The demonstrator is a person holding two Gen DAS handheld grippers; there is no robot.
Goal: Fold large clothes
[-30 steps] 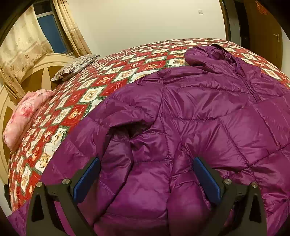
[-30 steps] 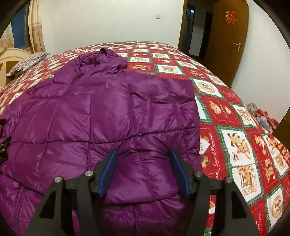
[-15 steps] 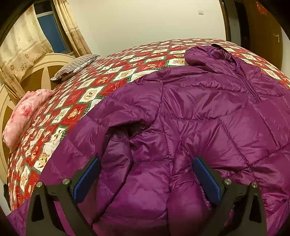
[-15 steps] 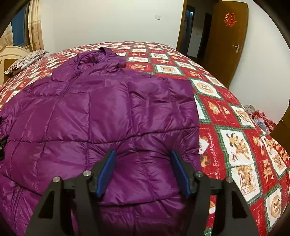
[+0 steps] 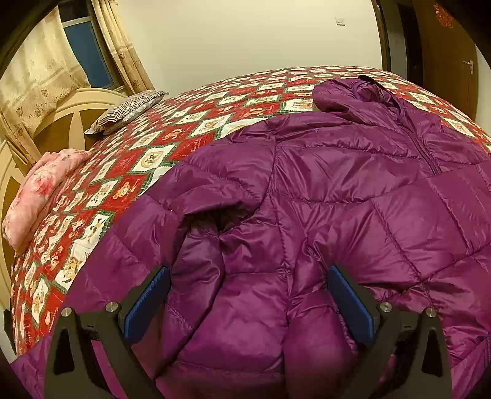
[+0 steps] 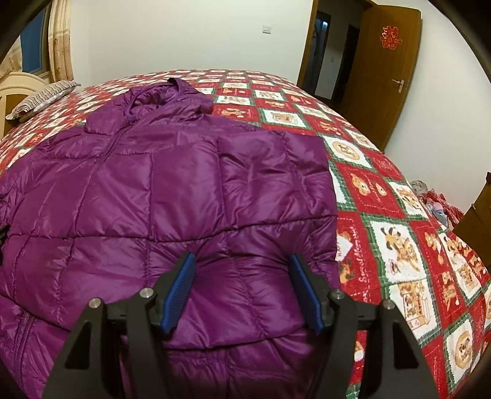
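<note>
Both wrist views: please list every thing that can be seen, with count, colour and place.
down jacket: 1, purple, spread on the bed, hood at the far end
bedspread: 1, red, white and green squares, covers the bed
striped pillow: 1, grey-white, far left of the bed
quilt: 1, pink floral, folded at the left edge
headboard: 1, cream, behind the pillow
curtains: beige, at the window, upper left
door: 1, brown, open, with a red paper sign
wall switch: 1, white, far wall
left hand-held gripper: 1, black with blue pads, open over the jacket
right hand-held gripper: 1, same colours, open over the jacket
</note>
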